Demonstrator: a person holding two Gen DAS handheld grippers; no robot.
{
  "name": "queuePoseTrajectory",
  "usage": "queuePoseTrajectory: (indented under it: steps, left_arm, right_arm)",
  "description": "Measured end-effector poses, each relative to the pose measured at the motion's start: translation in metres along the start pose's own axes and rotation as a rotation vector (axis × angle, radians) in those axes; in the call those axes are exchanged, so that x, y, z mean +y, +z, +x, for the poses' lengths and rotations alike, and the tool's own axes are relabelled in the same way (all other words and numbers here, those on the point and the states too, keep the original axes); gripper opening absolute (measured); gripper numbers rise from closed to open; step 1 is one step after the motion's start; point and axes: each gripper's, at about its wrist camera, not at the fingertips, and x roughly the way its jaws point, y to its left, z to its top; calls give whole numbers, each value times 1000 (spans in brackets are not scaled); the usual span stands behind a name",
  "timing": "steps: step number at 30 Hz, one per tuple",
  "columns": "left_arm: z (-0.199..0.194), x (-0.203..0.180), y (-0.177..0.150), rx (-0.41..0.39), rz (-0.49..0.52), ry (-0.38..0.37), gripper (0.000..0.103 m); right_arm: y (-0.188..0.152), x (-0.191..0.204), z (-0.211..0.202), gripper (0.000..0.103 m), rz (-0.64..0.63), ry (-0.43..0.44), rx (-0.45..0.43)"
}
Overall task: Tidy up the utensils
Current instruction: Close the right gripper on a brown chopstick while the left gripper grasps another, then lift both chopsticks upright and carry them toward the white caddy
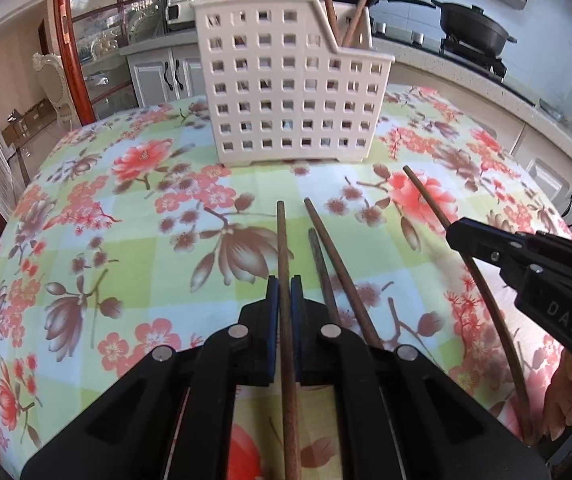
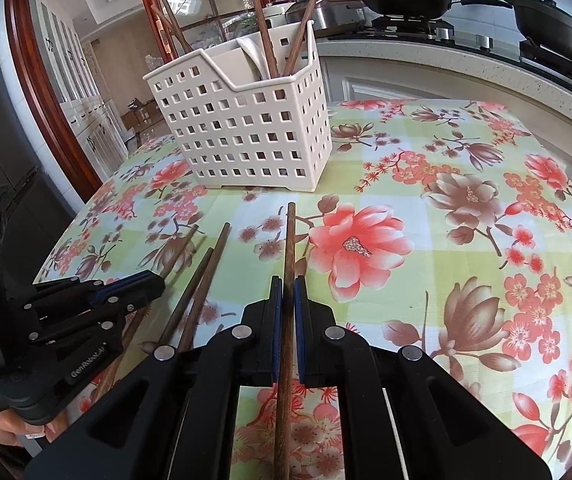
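Left tongs (image 1: 285, 296) clamped on chopstick (image 1: 284, 248); right tongs (image 2: 288, 296) clamped on another chopstick (image 2: 289, 240); caddy (image 1: 286, 92) beyond.

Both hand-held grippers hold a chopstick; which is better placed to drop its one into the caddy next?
Right, probably. The right hand-held gripper faces the caddy on its low-walled side; the left hand-held gripper faces a taller wall.

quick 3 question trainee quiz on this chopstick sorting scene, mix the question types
1. True or false: the left gripper is shut on a chopstick.
2. How many chopsticks lie loose on the tablecloth between the two grippers?
3. The white caddy already holds: A) forks B) chopsticks and a white spoon C) nothing

Key: 1 true; 2 two; 3 B. The right gripper also clamps its own chopstick.
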Motion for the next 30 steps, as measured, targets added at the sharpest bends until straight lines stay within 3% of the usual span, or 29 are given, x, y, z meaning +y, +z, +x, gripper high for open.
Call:
queuePoseTrajectory:
  steps: [13,30]
  left_arm:
    - [-66,13,16,-158,-38,-9,6]
    - [-146,20,13,-334,-58,-9,6]
  right_arm:
    - [13,8,-39,6,-17,-7,-106]
    - [20,33,-97,6,-89,29,-293]
